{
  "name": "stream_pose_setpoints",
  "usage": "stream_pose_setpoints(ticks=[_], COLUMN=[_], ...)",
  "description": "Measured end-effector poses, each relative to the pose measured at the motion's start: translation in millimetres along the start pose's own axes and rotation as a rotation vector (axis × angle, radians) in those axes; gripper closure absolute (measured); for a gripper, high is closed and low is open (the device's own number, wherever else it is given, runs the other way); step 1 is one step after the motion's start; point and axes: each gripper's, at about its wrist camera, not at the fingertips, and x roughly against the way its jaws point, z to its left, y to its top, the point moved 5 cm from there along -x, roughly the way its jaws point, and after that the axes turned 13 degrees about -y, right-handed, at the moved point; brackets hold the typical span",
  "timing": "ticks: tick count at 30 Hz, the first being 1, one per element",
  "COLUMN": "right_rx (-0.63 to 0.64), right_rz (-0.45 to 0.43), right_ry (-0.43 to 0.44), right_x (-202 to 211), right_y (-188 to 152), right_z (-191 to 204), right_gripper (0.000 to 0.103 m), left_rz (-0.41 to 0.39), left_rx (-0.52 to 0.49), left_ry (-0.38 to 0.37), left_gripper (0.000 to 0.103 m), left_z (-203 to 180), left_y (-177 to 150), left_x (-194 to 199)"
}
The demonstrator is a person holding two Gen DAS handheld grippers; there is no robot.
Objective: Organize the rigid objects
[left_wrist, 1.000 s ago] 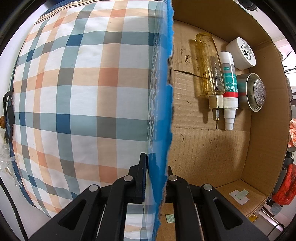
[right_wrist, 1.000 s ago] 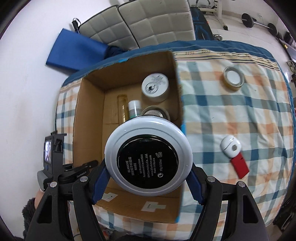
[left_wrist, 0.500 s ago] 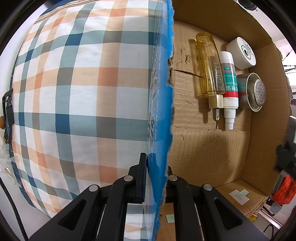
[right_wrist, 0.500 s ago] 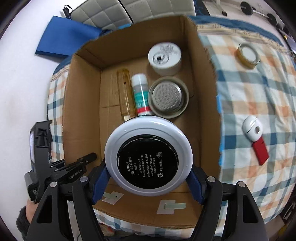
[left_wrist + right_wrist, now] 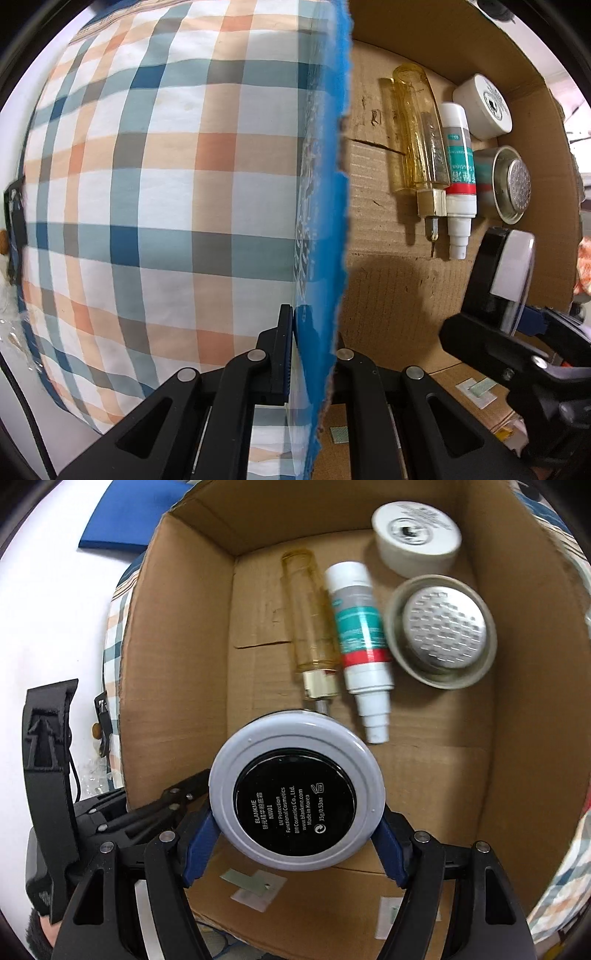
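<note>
My right gripper (image 5: 297, 821) is shut on a round white-and-black cosmetic compact (image 5: 296, 797) and holds it inside the open cardboard box (image 5: 177, 664), above its floor. The compact (image 5: 511, 273) and right gripper also show edge-on in the left wrist view. My left gripper (image 5: 314, 332) is shut on the box's blue-edged side wall (image 5: 332, 184). On the box floor lie a yellow glass bottle (image 5: 310, 620), a white and teal spray bottle (image 5: 360, 638), a white jar (image 5: 417, 535) and a metal strainer cup (image 5: 441, 627).
A plaid cloth (image 5: 147, 184) covers the surface around the box. A blue pad (image 5: 122, 520) lies beyond the box's far left corner. Taped labels (image 5: 255, 884) sit on the near box flap.
My right gripper has moved with the compact from above the box's near edge down into the box. It now shows in the left wrist view. The left gripper has held still.
</note>
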Motion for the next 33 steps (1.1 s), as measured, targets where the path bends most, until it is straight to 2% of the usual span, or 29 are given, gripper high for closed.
stream_pose_setpoints(ticks=[6,10,12,13,14,18,23,30,33], right_rx=[0.009,0.016,0.022,0.016,0.012,-0.006,0.002,0.010,0.016], right_rz=[0.022,0.056,0.072,0.079,0.080,0.095,0.035,-0.107,-0.154], right_ry=[0.030,0.093,0.109,0.119,0.121,0.100,-0.012,-0.247,-0.286], right_x=[-8.9,-22.8,-29.0,-31.7,-33.1,-36.5,-23.4,14.4,33.7], right_y=[5.5,9.3,10.3,11.6,12.8,12.5,11.5,4.5,0.0], right_z=[2.6,8.0,9.8,9.1,8.1,-2.6,-16.7,-31.7,-30.6], right_gripper=[0.026,0.026,0.019,0.007,0.000,0.000,0.000,0.000,0.000], left_rz=[0.002,0.003,0.004,0.004,0.003,0.004,0.005,0.005,0.005], left_rx=[-0.006,-0.007,-0.007,-0.006,-0.005,-0.006,-0.006,-0.007,-0.010], left_ry=[0.007,0.007,0.006,0.006,0.003,0.004,0.004,0.006,0.010], left_gripper=[0.097,0.097,0.097,0.097,0.097,0.097,0.097,0.097,0.097], left_z=[-0.3,-0.3,-0.2,0.2,0.5,1.9,2.3,1.4,1.0], left_y=[-0.1,-0.7,-0.6,-0.7,-0.7,-1.2,-1.2,-1.7,-1.3], left_x=[-0.1,-1.7,-2.2,-2.6,-3.0,-4.5,-5.6,-6.5,-6.0])
